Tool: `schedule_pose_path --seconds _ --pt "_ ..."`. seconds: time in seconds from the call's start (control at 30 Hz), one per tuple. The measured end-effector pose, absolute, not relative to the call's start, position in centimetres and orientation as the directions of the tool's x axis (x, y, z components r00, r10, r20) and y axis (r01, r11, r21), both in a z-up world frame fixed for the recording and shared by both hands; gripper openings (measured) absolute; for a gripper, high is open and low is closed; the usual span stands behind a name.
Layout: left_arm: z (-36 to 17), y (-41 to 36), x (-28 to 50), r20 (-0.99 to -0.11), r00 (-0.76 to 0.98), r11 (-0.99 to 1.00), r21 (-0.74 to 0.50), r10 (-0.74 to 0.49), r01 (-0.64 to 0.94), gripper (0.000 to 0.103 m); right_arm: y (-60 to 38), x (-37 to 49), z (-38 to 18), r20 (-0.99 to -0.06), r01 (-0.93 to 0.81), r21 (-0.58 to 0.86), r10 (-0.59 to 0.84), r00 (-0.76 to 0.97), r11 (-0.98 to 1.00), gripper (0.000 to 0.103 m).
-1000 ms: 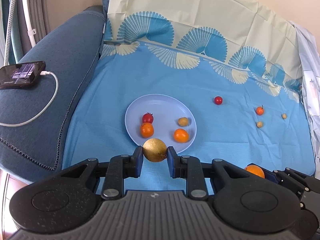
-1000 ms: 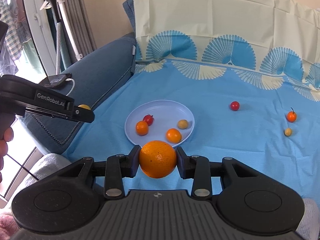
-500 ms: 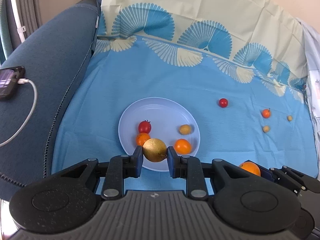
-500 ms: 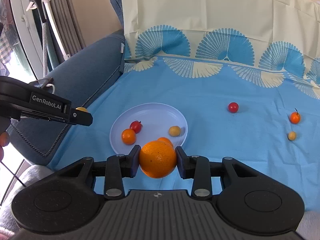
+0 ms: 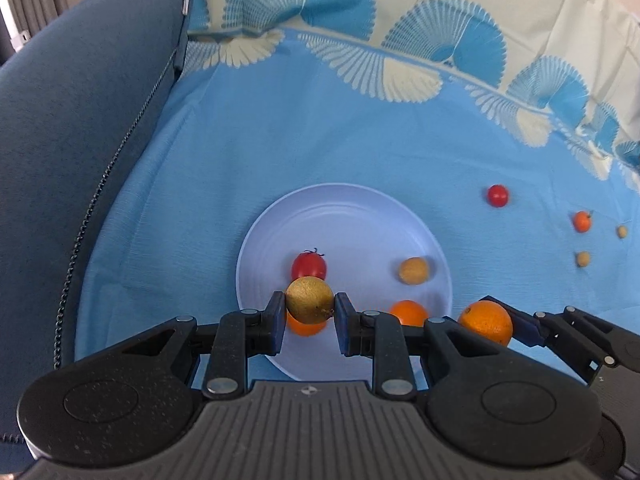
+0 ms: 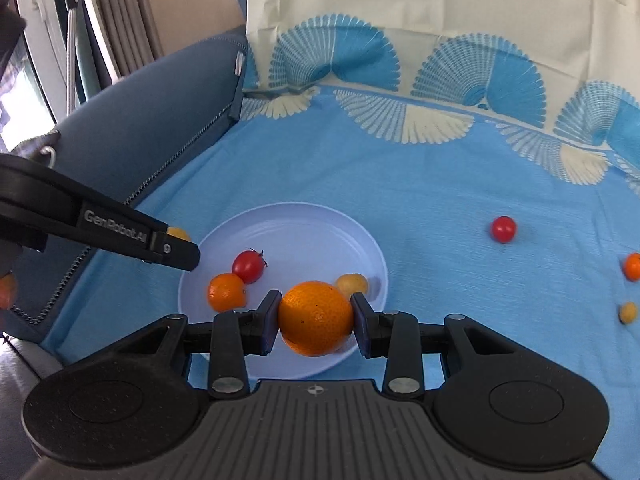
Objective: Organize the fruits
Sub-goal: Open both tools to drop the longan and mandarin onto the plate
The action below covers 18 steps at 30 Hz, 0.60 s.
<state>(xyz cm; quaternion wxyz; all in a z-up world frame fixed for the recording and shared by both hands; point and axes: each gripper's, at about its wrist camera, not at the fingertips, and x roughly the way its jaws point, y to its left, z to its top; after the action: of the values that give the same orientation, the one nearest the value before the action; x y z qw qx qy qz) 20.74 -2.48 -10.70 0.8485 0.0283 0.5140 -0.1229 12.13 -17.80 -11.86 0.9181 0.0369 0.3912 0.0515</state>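
My left gripper (image 5: 309, 312) is shut on a yellow-brown round fruit (image 5: 309, 299) above the near left part of the pale blue plate (image 5: 344, 216). My right gripper (image 6: 315, 318) is shut on a big orange (image 6: 315, 317) over the plate's near rim (image 6: 288, 210). On the plate lie a red tomato (image 5: 309, 266), two small oranges (image 5: 409, 313) (image 6: 227, 290) and a small yellow fruit (image 5: 414, 270). From the right wrist view, the left gripper (image 6: 176, 249) reaches in from the left over the plate edge.
Loose on the blue cloth to the right lie a red tomato (image 5: 497, 195), a small orange fruit (image 5: 582, 221) and two tiny yellow fruits (image 5: 583, 258) (image 5: 621, 231). A dark blue sofa arm (image 5: 80, 128) rises at the left; a cream patterned backrest (image 6: 440, 20) stands behind.
Both grippers have moved forward and down toward the plate, each still gripping its fruit. The plate now looms larger and sits right under the fingertips.
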Motion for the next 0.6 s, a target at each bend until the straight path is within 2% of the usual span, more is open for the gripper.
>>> schedule_pose_path --seconds 0.3,0.33,0.37,0.4,0.43,0.47,0.5,0.53,0.57,0.6 --pt "-13.2 -3.1 23.5 -0.895 0.420 0.967 -0.046 -0.152 0.251 0.028 -17.2 15.1 -14.0 -0.737 -0.120 0.083 0.142 0.661 0.989 0.039" --pt "-13.3 -3.1 23.7 -0.894 0.422 0.967 -0.040 -0.147 0.252 0.033 -17.1 15.3 -14.2 -0.737 -0.128 0.078 0.144 0.660 0.989 0.039" --pt "-13.3 -3.3 23.9 -0.895 0.421 0.966 -0.038 -0.147 0.256 0.057 -17.0 15.6 -14.4 -0.739 -0.136 0.075 0.146 0.658 0.988 0.039" --pt "-13.3 -3.4 24.0 -0.894 0.424 0.967 -0.036 -0.145 0.254 0.072 -16.9 15.8 -14.5 -0.741 -0.146 0.073 0.152 0.654 0.987 0.039" --pt "-13.0 -3.3 24.0 -0.886 0.442 0.970 -0.033 -0.140 0.243 0.095 -16.8 16.0 -14.6 -0.743 -0.159 0.076 0.162 0.650 0.984 0.039" --pt "-12.6 -3.1 23.8 -0.872 0.470 0.973 -0.028 -0.137 0.231 0.101 -16.8 16.2 -14.6 -0.743 -0.172 0.078 0.172 0.647 0.982 0.041" --pt "-12.2 -3.0 23.6 -0.863 0.487 0.973 -0.025 -0.137 0.230 0.101 -16.8 16.2 -14.4 -0.740 -0.182 0.076 0.178 0.648 0.980 0.057" --pt "-11.8 -2.9 23.4 -0.860 0.492 0.971 -0.019 -0.136 0.236 0.101 -16.7 16.1 -14.2 -0.732 -0.188 0.068 0.177 0.658 0.980 0.067" --pt "-11.5 -2.8 23.2 -0.861 0.492 0.972 -0.013 -0.131 0.236 0.101 -16.7 15.8 -13.8 -0.720 -0.191 0.057 0.173 0.672 0.980 0.081" --pt "-11.3 -2.7 22.9 -0.862 0.493 0.974 -0.006 -0.120 0.227 0.101 -16.7 15.5 -13.5 -0.710 -0.192 0.047 0.168 0.684 0.980 0.087"
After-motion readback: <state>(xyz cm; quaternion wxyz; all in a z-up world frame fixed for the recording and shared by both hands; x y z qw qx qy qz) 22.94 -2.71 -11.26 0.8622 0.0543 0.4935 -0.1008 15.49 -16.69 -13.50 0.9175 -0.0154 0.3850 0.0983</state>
